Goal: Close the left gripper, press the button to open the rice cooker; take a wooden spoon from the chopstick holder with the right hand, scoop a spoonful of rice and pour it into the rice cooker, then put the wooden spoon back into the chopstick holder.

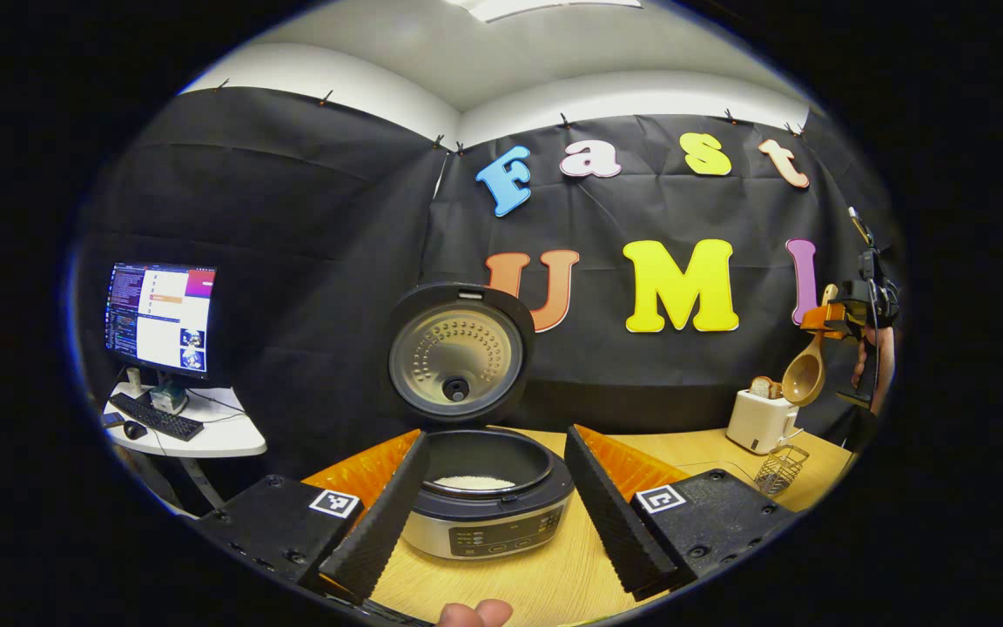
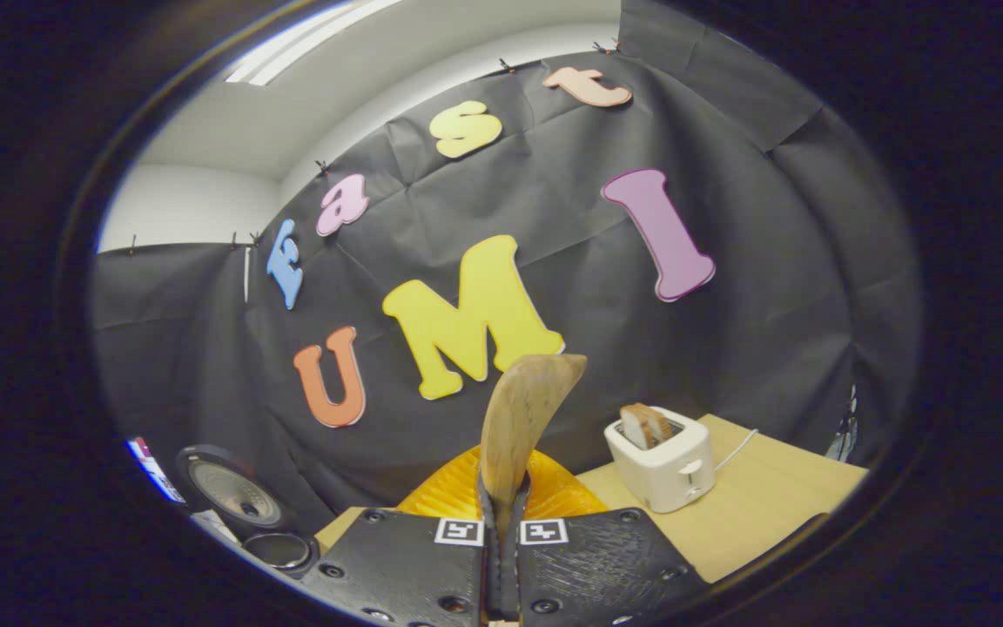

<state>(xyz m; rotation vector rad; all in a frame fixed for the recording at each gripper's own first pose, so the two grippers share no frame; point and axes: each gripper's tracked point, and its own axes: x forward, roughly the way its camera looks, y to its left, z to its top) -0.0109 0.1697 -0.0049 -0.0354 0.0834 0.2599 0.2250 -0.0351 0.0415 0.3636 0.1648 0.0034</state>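
Note:
The rice cooker stands on the wooden table with its lid swung up; white rice lies in the pot. My left gripper is open, low in front of the cooker, one finger on each side and not touching it. At the far right my right gripper hangs above the wire chopstick holder with the wooden spoon. In the right gripper view the right gripper is shut on the wooden spoon by its handle, bowl pointing away. The cooker sits at the lower left.
A white toaster with bread in it stands at the back right of the table, next to the chopstick holder; it also shows as the toaster ahead of the right gripper. A monitor and keyboard sit on a side desk at the left. A thumb shows at the bottom edge.

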